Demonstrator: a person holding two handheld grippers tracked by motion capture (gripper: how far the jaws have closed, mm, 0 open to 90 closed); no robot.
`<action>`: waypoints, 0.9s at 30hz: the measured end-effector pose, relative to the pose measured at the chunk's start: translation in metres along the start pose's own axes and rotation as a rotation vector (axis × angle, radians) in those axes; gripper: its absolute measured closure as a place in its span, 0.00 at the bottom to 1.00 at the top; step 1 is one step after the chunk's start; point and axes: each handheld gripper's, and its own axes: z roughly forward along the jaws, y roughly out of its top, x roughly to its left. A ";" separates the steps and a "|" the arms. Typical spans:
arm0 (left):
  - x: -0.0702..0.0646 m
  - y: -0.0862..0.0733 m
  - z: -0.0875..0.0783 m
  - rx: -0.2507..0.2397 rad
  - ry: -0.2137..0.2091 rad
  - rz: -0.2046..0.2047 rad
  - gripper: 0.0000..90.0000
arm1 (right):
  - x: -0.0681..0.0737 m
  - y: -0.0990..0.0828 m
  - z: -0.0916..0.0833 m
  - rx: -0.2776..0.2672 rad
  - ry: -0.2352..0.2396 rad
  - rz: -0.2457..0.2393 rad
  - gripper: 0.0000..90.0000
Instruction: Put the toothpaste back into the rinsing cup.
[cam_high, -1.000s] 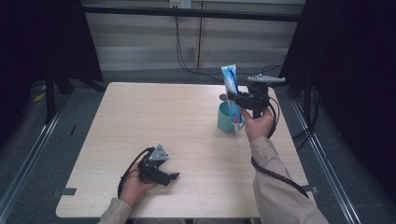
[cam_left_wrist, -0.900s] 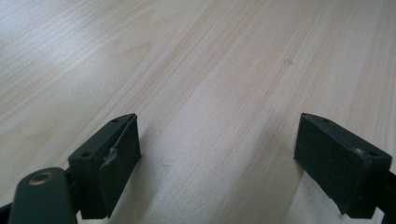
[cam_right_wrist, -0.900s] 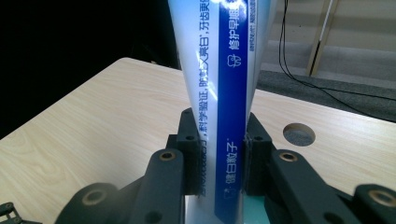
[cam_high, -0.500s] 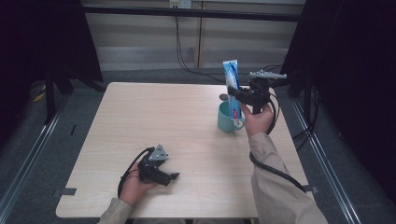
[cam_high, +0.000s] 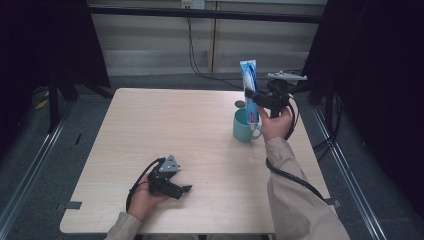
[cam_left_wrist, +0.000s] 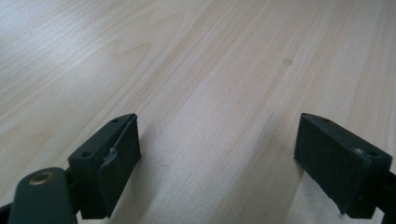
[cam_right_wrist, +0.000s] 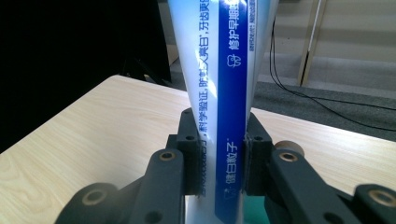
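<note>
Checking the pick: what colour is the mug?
Teal mug, clearest in the high view.

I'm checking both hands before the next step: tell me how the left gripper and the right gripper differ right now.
The left gripper has open jaws with nothing between them; the right gripper is shut on the toothpaste tube. The left gripper lies low at the table's near edge, while the right gripper is held up above the teal mug at the far right, the tube upright with its lower end in the mug. Both are black, two-jawed and hand-held.

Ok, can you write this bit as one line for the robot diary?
right gripper: shut on toothpaste tube, upright over teal mug | left gripper: open, resting on table
</note>
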 end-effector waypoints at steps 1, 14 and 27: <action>0.000 0.000 0.000 0.000 0.000 0.000 0.16 | -0.001 0.000 0.000 -0.005 0.003 -0.003 0.82; 0.000 0.000 0.000 0.000 0.000 0.000 0.16 | -0.006 0.003 0.005 -0.014 -0.011 0.019 0.82; 0.000 0.000 0.000 0.000 0.000 0.000 0.16 | -0.010 0.005 0.013 -0.008 -0.030 0.020 0.82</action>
